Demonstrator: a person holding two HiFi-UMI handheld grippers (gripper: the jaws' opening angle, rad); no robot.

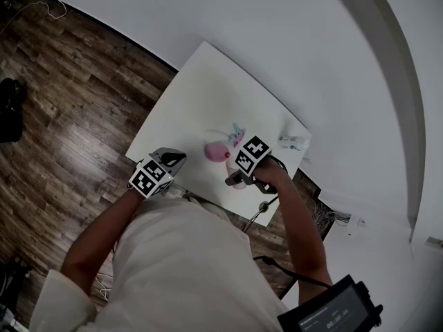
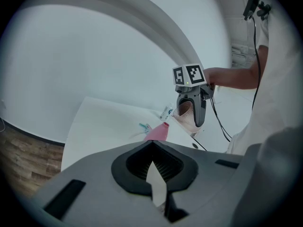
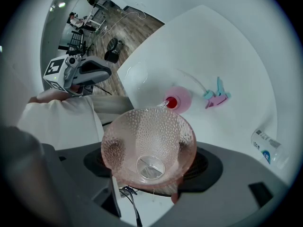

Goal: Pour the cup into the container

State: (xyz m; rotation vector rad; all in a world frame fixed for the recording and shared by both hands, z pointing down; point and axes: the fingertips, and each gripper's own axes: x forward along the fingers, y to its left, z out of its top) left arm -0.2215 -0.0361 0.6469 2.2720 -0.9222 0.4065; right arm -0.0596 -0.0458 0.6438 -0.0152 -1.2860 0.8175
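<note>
The left tool (image 2: 152,174) had its jaws drawn together on nothing, with only a pale slit between them. Beyond it lay the white bench (image 2: 104,122). Above the far edge, the right tool (image 2: 191,117) clasped a pinkish cup (image 2: 184,109), tipped toward a pink container (image 2: 158,132). A small bottle (image 2: 166,111) lay nearby.

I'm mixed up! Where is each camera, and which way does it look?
Head view: on the person's head, looking down at the table; arms, left gripper, right gripper show.
Left gripper view: on that gripper, looking across the table; own jaws show.
Right gripper view: on that gripper, looking at its cup; jaws show.
Shared: pink container.
</note>
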